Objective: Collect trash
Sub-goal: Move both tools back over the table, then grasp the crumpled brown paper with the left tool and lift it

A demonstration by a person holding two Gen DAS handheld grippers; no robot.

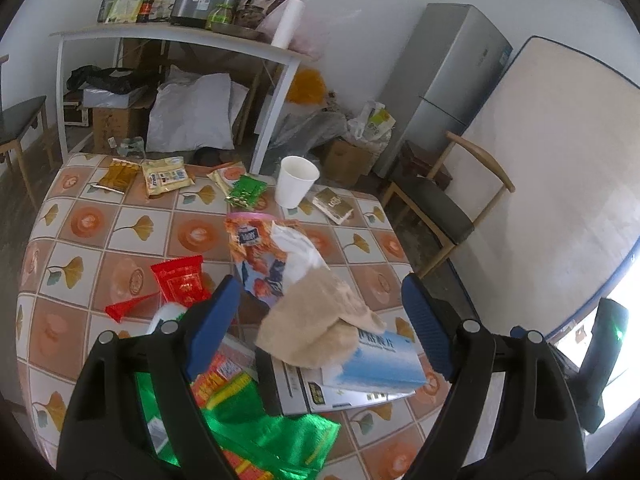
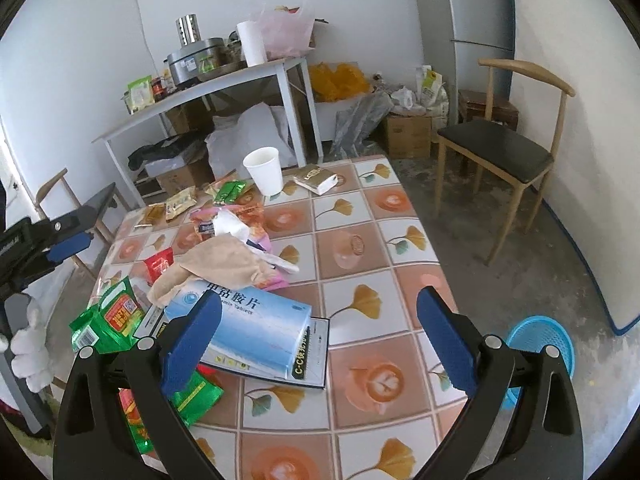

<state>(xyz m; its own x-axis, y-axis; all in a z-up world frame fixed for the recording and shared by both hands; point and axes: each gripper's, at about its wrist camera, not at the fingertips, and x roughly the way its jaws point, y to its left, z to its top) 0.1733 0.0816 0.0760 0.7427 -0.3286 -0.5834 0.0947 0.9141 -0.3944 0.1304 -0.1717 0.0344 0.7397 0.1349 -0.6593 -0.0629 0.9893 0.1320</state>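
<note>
Trash litters a tiled-pattern table (image 1: 100, 236): a white paper cup (image 1: 296, 186), a beige cloth (image 1: 320, 332) lying on a blue medicine box (image 1: 376, 366), an orange snack bag (image 1: 250, 240), a red wrapper (image 1: 180, 280) and a green packet (image 1: 260, 428). My left gripper (image 1: 322, 320) hovers open above the cloth, its pads touching nothing. My right gripper (image 2: 318, 342) is open over the table (image 2: 380, 264), its left finger just above the blue box (image 2: 256, 328). The right wrist view also shows the cloth (image 2: 216, 264), the cup (image 2: 264, 174) and the green packet (image 2: 112, 320).
A blue basket (image 2: 540, 340) sits on the floor right of the table. A wooden chair (image 2: 500, 152) stands beyond it by a fridge (image 1: 448, 88). A cluttered side table (image 1: 180, 36) with boxes and bags under it lines the back wall. A white-gloved hand (image 2: 28, 352) shows at left.
</note>
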